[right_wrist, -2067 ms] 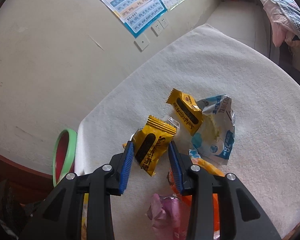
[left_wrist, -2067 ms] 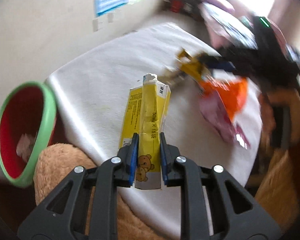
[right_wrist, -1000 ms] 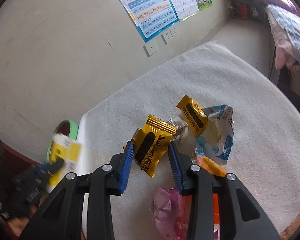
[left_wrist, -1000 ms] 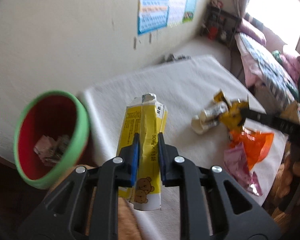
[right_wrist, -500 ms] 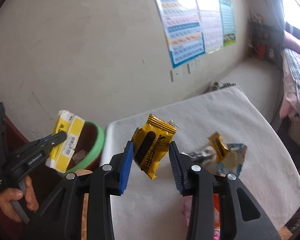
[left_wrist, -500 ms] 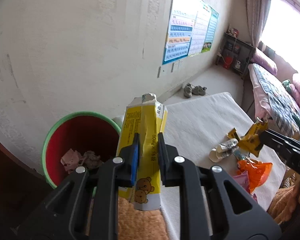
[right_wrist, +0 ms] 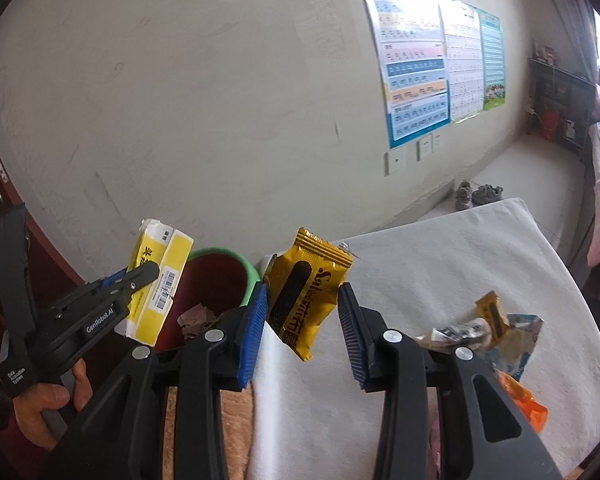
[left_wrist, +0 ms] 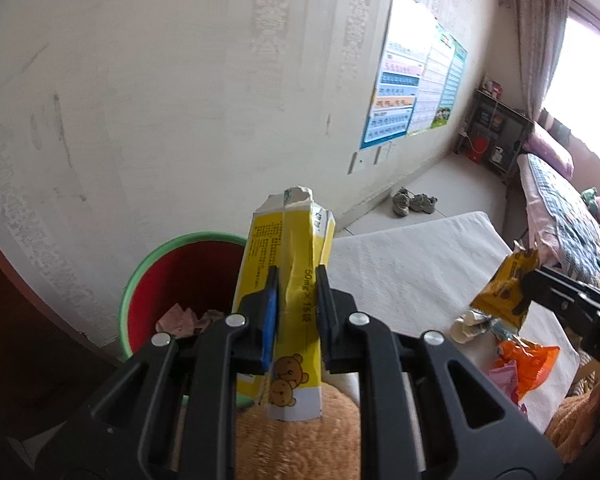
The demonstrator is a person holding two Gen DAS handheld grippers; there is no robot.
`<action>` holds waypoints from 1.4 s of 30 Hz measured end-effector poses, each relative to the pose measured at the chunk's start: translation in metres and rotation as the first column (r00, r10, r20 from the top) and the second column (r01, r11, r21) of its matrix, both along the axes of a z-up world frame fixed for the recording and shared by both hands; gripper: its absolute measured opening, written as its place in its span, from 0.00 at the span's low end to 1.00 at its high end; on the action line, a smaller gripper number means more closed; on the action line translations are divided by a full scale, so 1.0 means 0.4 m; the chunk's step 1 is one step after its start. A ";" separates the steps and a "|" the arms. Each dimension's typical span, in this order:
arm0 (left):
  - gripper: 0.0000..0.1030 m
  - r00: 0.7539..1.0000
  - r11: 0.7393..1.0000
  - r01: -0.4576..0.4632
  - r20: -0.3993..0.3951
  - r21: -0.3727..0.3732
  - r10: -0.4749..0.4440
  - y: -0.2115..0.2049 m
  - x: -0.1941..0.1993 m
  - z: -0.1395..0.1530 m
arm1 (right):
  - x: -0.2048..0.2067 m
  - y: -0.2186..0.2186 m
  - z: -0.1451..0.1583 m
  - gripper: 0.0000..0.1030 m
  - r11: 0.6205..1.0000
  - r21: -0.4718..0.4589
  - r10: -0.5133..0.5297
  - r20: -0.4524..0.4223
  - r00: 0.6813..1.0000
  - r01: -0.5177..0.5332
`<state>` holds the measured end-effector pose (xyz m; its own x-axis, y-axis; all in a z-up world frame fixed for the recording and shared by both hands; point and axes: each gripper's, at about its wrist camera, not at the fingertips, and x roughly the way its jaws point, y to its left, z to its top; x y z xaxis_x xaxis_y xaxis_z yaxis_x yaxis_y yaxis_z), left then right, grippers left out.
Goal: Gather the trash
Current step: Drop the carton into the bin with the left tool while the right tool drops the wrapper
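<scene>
Left wrist view: left gripper [left_wrist: 296, 300] clamped narrow on a crushed yellow-and-white paper carton with a cartoon bear print [left_wrist: 290, 300], blue pads pressing both its sides, carton upright between the fingers and sticking out above and below them. Just behind and left of the carton, a red plastic bin with a green rim [left_wrist: 140, 276], crumpled paper scraps at its bottom, standing against the pale wall. To the right, a white cloth-covered table [left_wrist: 412, 264]; over its far edge, right gripper [left_wrist: 530, 280] with a yellow foil snack wrapper with a dark stripe [left_wrist: 504, 292]. Below that on the cloth, a torn orange plastic wrapper [left_wrist: 534, 362] beside pink and silver scraps. Right wrist view: right gripper [right_wrist: 302, 320] partly open around the yellow wrapper [right_wrist: 306, 292], left pad touching it, contact on the right not clear, wrapper raised above the table [right_wrist: 440, 264]. Left of it the bin [right_wrist: 220, 276], and over its left rim the carton [right_wrist: 158, 276] gripped by the left gripper [right_wrist: 140, 276], a hand [right_wrist: 52, 404] on its handle. Remaining wrappers, yellow, blue-white and orange [right_wrist: 526, 398], lying at the right on the cloth.
</scene>
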<state>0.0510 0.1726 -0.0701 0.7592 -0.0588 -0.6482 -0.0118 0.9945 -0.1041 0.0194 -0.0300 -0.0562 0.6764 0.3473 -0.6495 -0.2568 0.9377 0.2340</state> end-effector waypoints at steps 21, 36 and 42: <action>0.16 0.989 0.991 -0.133 -0.068 -0.010 0.132 0.189 0.017 -0.079 | 0.108 0.207 -0.079 0.49 0.989 -0.068 0.127 -0.096 0.987 -0.133; 0.16 0.985 0.991 -0.132 -0.114 -0.036 0.127 0.247 0.026 -0.130 | 0.208 0.100 -0.411 0.24 0.994 -0.007 -0.098 -0.468 0.878 0.107; 0.16 0.986 0.991 -0.128 -0.114 -0.026 0.124 0.250 0.036 -0.134 | 0.193 0.085 -0.345 0.23 0.994 0.042 -0.077 -0.407 0.910 0.104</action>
